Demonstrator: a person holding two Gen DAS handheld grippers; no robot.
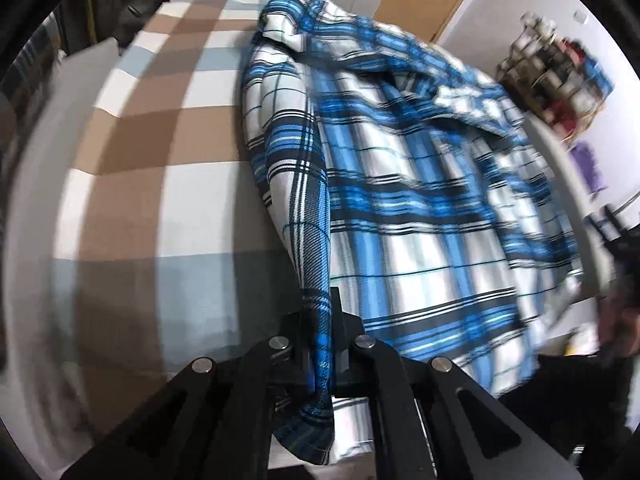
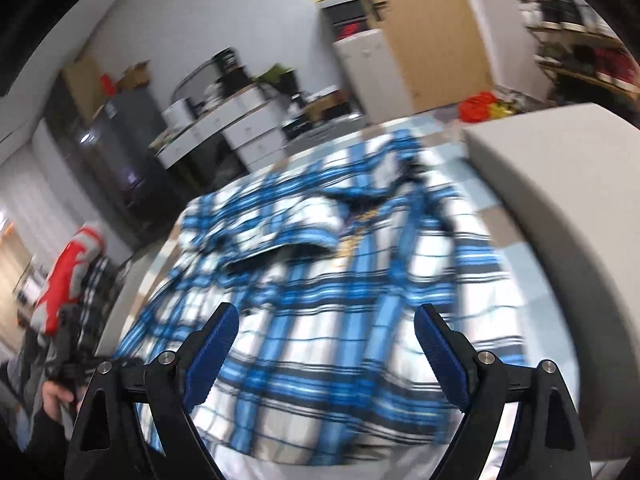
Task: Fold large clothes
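A large blue, white and black plaid shirt [image 1: 400, 184] lies spread on a bed with a brown, white and pale blue checked cover [image 1: 152, 152]. My left gripper [image 1: 320, 332] is shut on a folded edge of the shirt, which runs between its fingers and hangs below them. In the right wrist view the same shirt [image 2: 328, 280] lies rumpled, collar area toward the far side. My right gripper [image 2: 324, 320] is open and empty, held just above the shirt's near part, its blue pads [image 2: 212, 356] wide apart. Both views are motion-blurred.
A grey padded headboard or bed edge [image 2: 560, 208] rises at the right. White drawers and desks [image 2: 248, 120] and a wooden door [image 2: 432, 36] stand behind the bed. Shelves with items [image 1: 556, 76] are at the right. A person's hand [image 2: 56, 396] shows at the lower left.
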